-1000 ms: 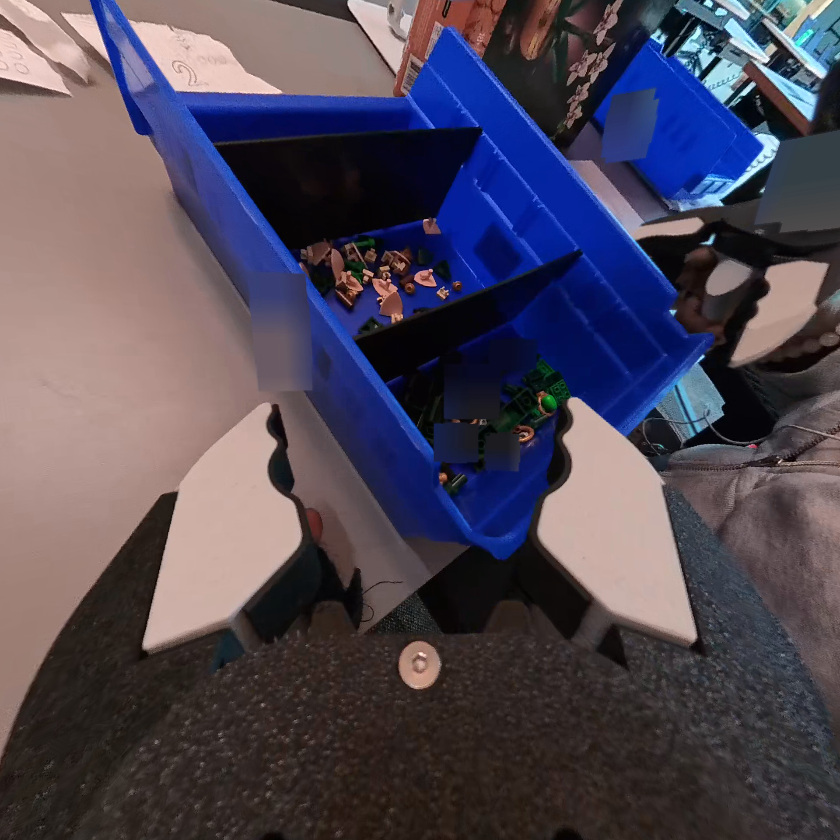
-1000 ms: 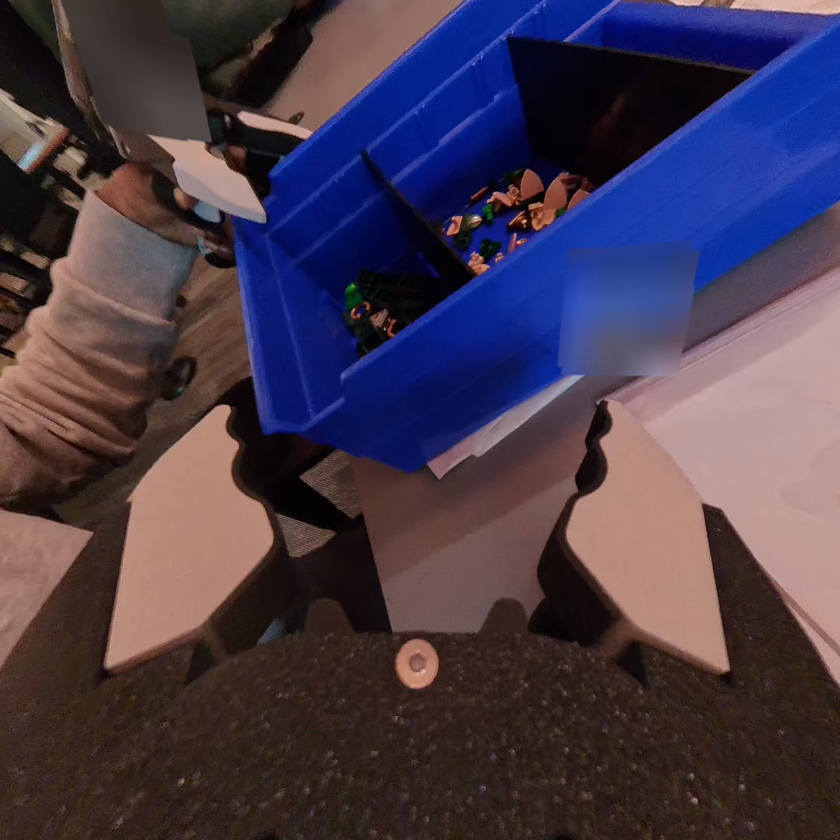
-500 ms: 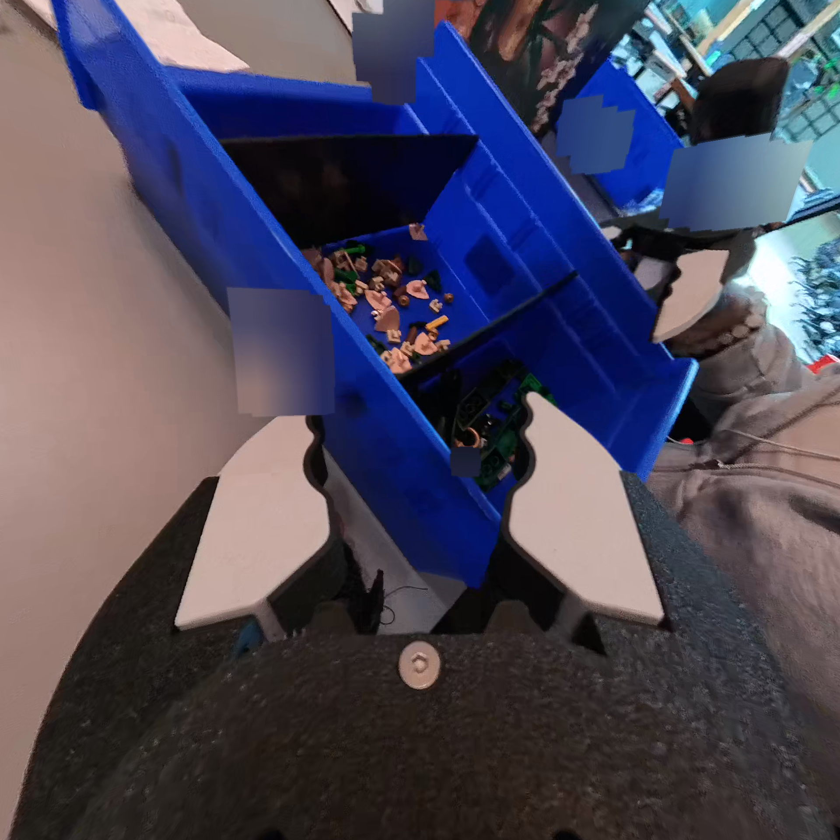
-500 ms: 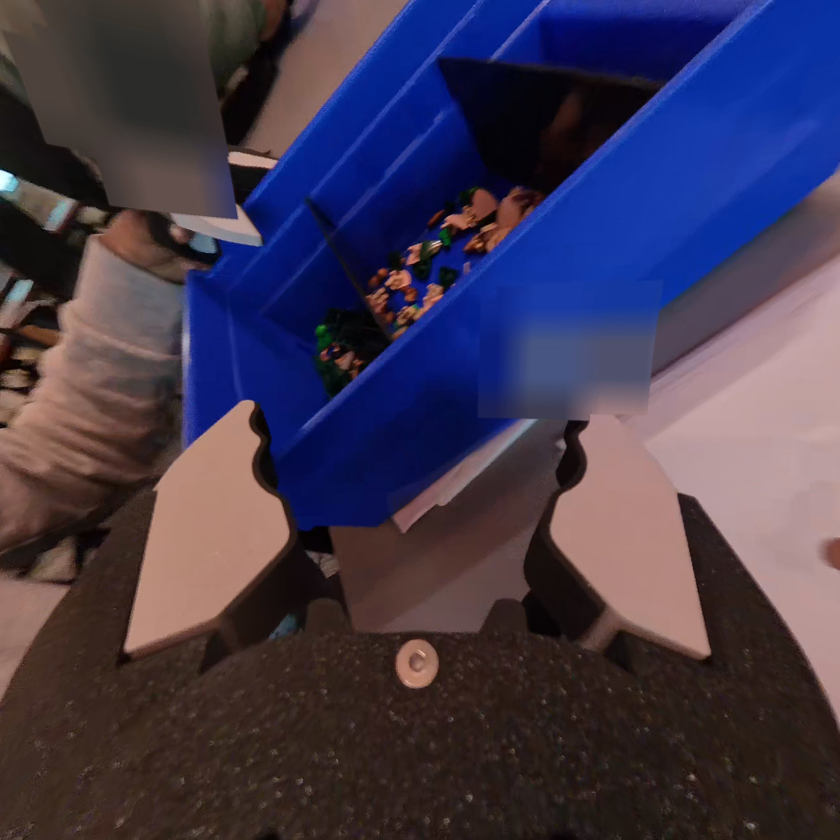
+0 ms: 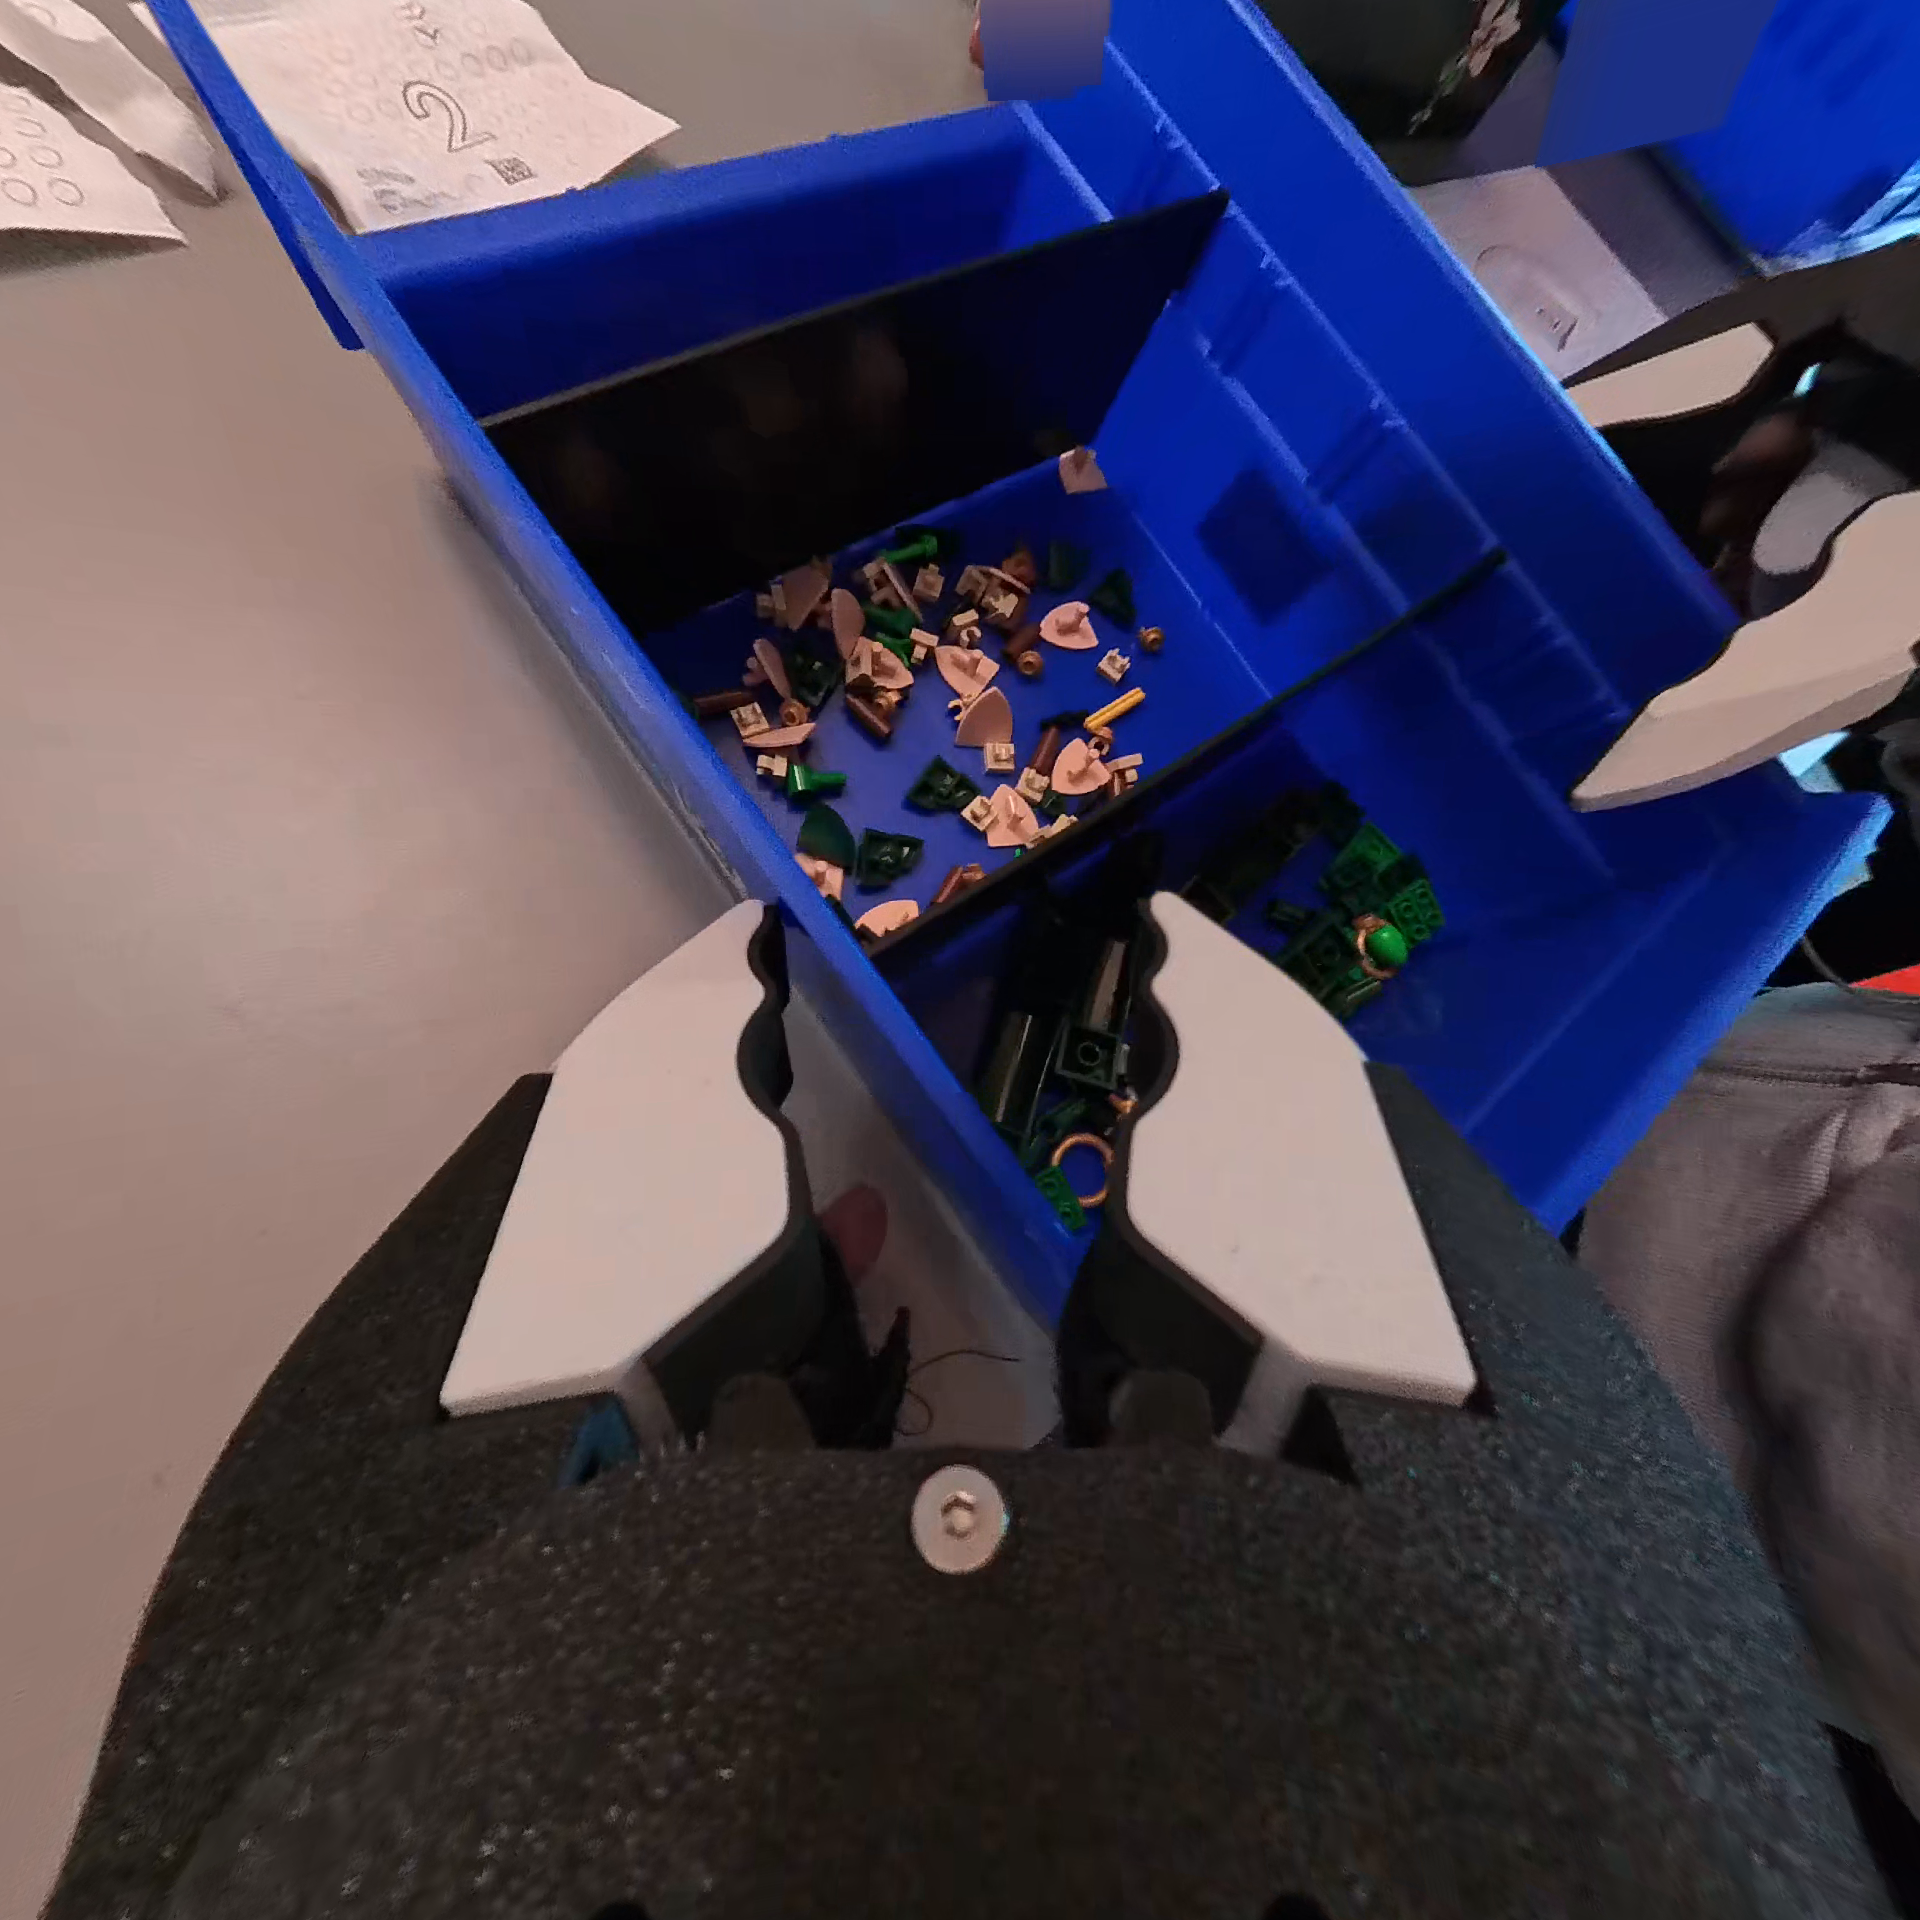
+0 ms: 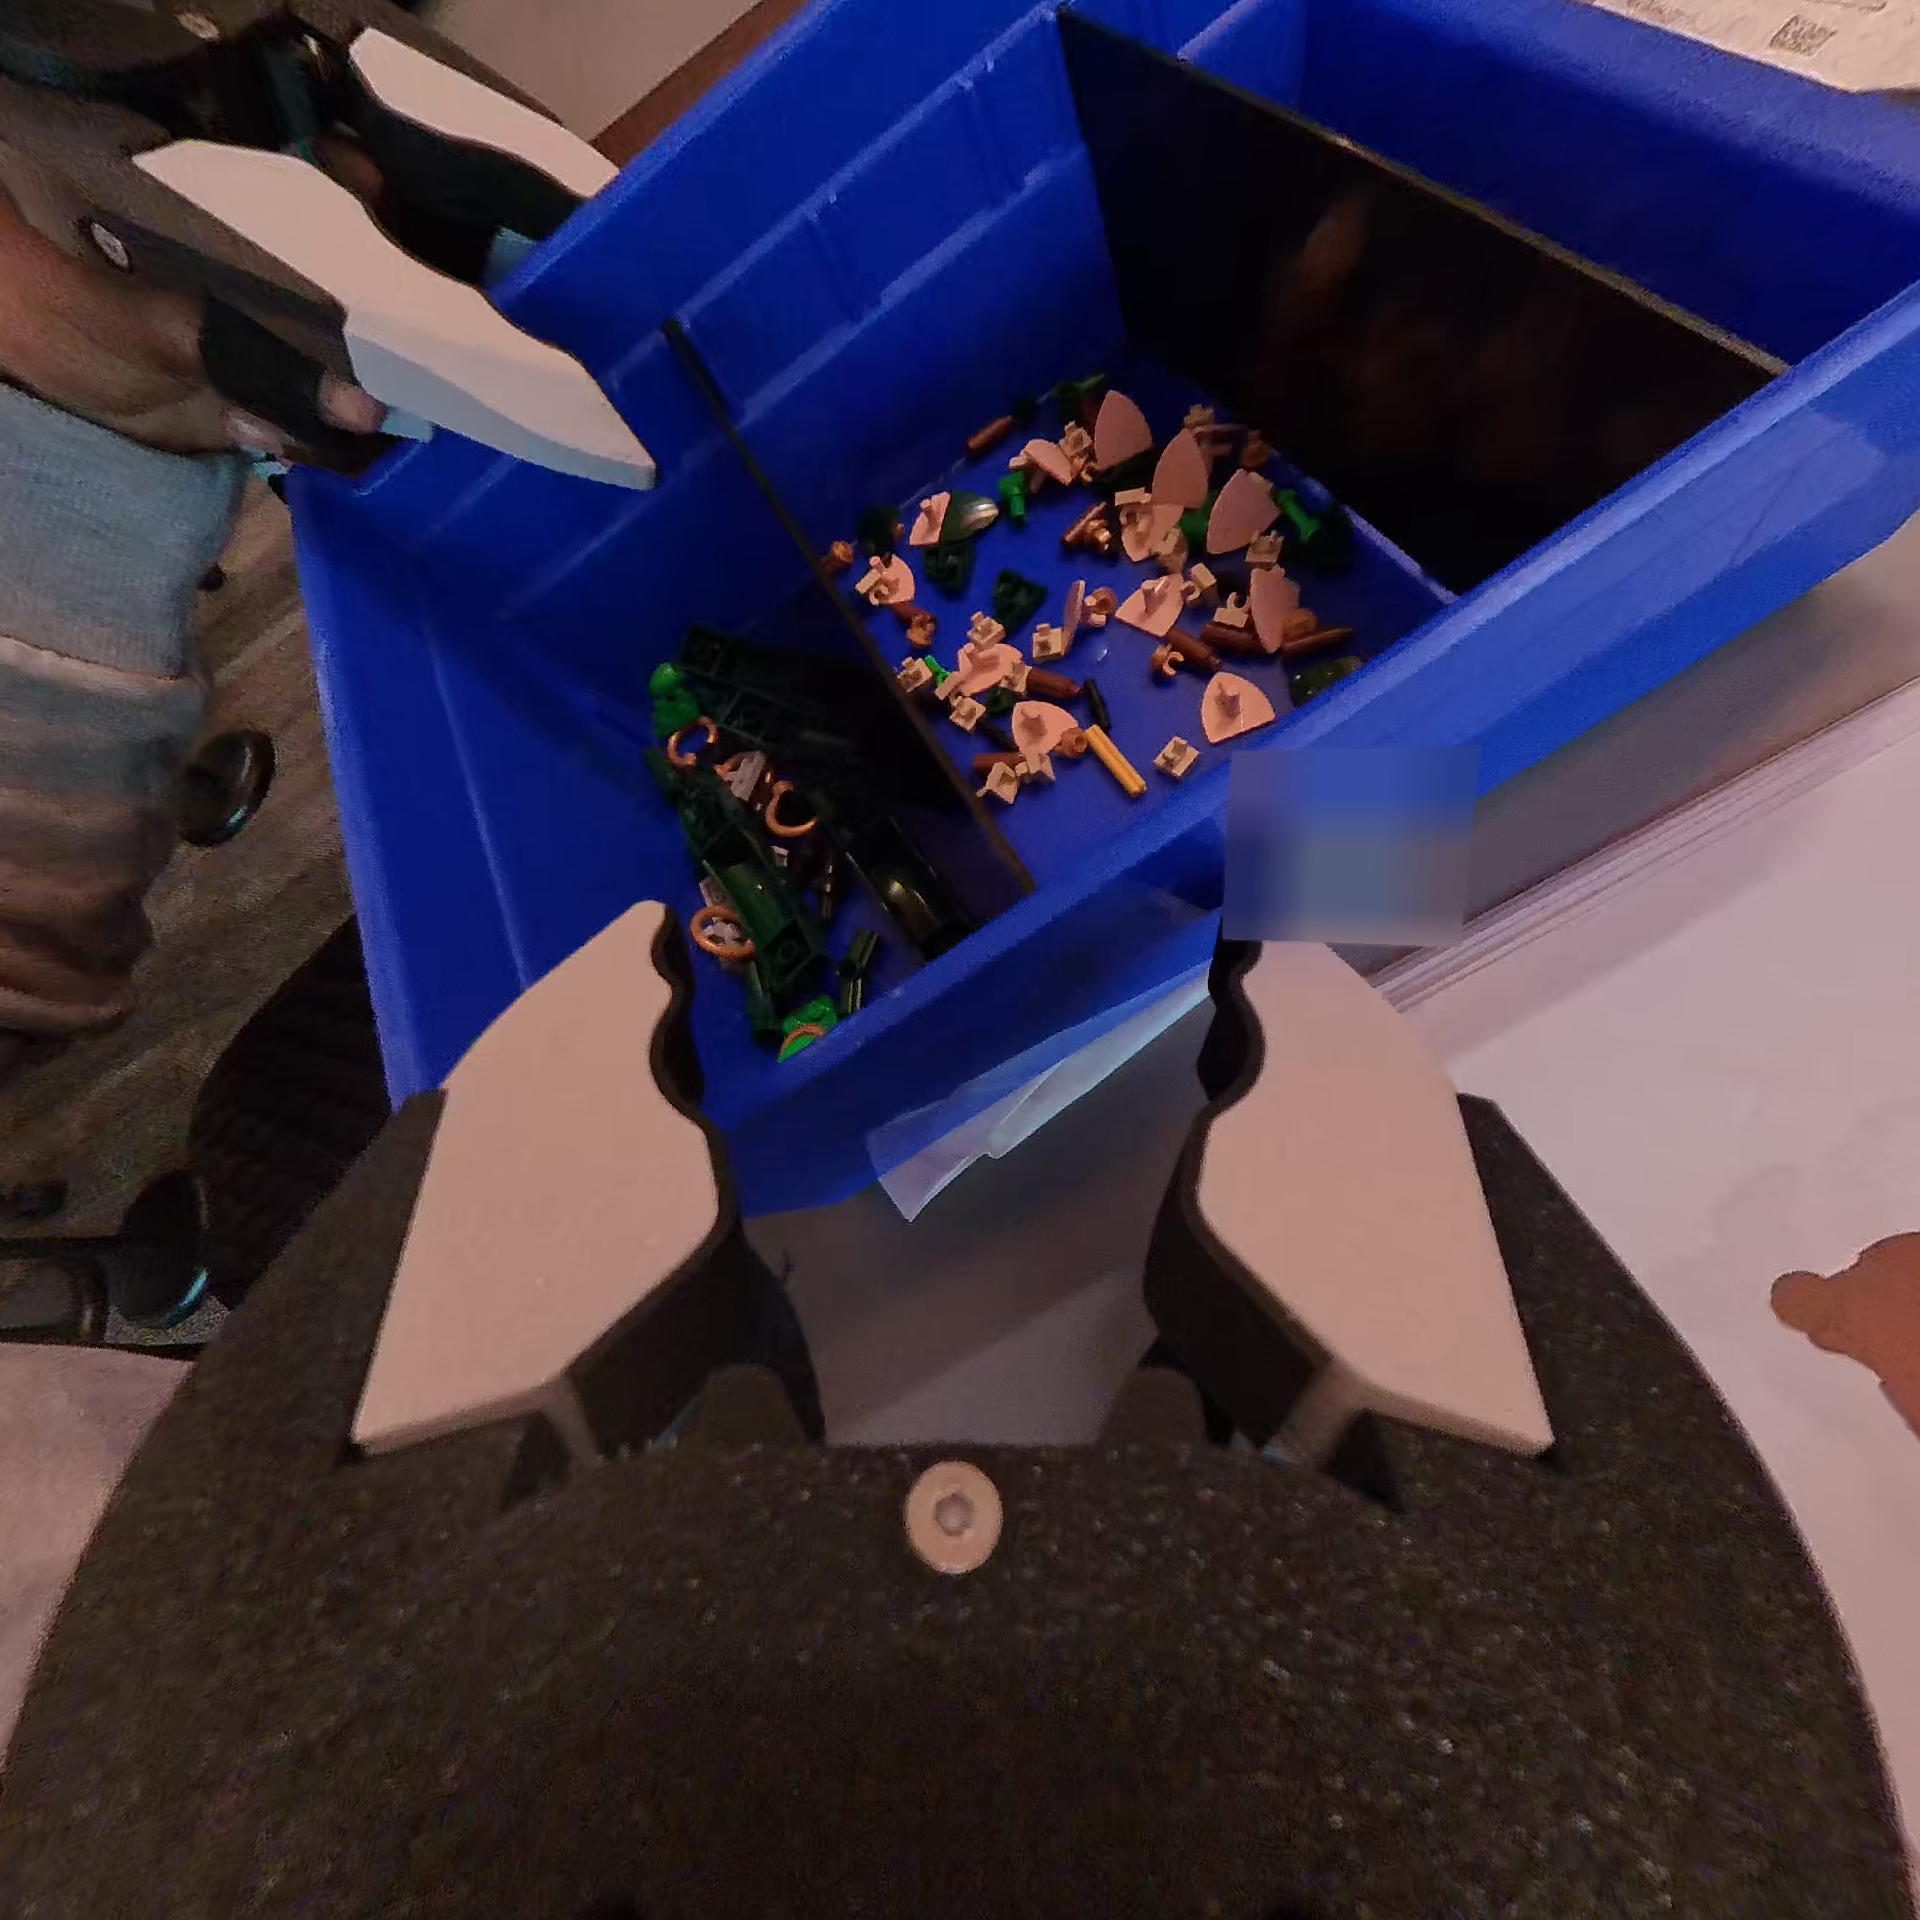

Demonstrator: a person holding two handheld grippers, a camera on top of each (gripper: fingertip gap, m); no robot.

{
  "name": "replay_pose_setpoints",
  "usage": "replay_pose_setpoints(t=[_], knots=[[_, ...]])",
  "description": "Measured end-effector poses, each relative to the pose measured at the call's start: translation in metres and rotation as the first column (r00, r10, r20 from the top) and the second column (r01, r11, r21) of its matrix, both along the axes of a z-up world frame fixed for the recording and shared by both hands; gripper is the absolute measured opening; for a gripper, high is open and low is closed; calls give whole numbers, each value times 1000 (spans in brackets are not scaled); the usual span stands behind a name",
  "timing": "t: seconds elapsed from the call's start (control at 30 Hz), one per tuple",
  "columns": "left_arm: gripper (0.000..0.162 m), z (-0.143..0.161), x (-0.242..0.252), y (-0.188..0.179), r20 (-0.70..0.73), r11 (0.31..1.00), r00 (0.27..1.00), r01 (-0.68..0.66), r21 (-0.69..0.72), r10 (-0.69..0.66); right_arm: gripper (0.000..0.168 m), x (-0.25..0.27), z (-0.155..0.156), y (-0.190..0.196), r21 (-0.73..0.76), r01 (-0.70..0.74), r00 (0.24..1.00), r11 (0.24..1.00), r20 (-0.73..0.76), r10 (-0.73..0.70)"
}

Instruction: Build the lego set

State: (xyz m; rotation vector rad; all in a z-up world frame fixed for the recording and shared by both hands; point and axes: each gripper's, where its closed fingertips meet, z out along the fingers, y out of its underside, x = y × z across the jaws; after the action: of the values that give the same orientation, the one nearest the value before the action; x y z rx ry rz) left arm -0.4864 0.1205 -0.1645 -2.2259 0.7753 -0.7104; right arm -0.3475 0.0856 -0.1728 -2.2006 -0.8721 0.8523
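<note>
A blue bin [image 5: 665, 727] with black dividers lies on the grey table. Its middle compartment holds several small pink, tan, brown and green Lego pieces [image 5: 935, 707]. The near compartment holds dark green pieces and gold rings [image 5: 1070, 1081]. My left gripper [image 5: 956, 914] is open and straddles the bin's left wall, one finger outside and one over the near compartment. My right gripper [image 6: 940, 956] is open and empty, just outside the opposite wall [image 6: 1039, 997]. The same pieces show in the right wrist view [image 6: 1101, 623]. Each gripper shows in the other's view, the right one [image 5: 1766, 623] and the left one [image 6: 468, 343].
White paper bags [image 5: 436, 114] lie beyond the bin. A second blue bin [image 5: 1766, 104] stands at the back right. A clear plastic bag [image 6: 997, 1112] sticks out under the bin. White sheets [image 6: 1662, 1091] lie on the right. The table edge, the floor and chair wheels [image 6: 208, 779] are left.
Both grippers have come closer over the bin and now look more steeply down into it. Both pairs of fingers stand closer together than a second ago.
</note>
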Motion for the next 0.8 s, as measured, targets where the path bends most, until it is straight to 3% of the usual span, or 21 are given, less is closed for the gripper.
replay_pose_setpoints(t=[0.17,0.4,0.5,0.6,0.67,0.73,0.8], knots=[[62,-3,0,-13,-71,1000,997,13,15,-12,95,0,-2,-18,-8,-15,999,1000,45,15],[63,-1,1,-22,-33,1000,999,10,9,-10,105,-3,-3,-28,18,-45,996,999,83,43],[75,11,-2,-19,5,998,998,69,-10,-69,105,4,10,-29,12,-62,998,998,29,62],[71,65,-22,30,98,973,995,-20,231,-2,97,32,57,-17,146,-5,998,989,-64,15],[58,103,-41,85,119,892,988,-144,428,102,91,55,97,-11,250,40,992,967,-128,-8],[40,111,-58,148,-36,814,976,-160,559,217,91,79,129,-4,333,95,985,938,-166,-40],[29,82,-64,208,-250,862,926,-130,490,282,89,101,149,2,405,149,982,902,-170,-86]])
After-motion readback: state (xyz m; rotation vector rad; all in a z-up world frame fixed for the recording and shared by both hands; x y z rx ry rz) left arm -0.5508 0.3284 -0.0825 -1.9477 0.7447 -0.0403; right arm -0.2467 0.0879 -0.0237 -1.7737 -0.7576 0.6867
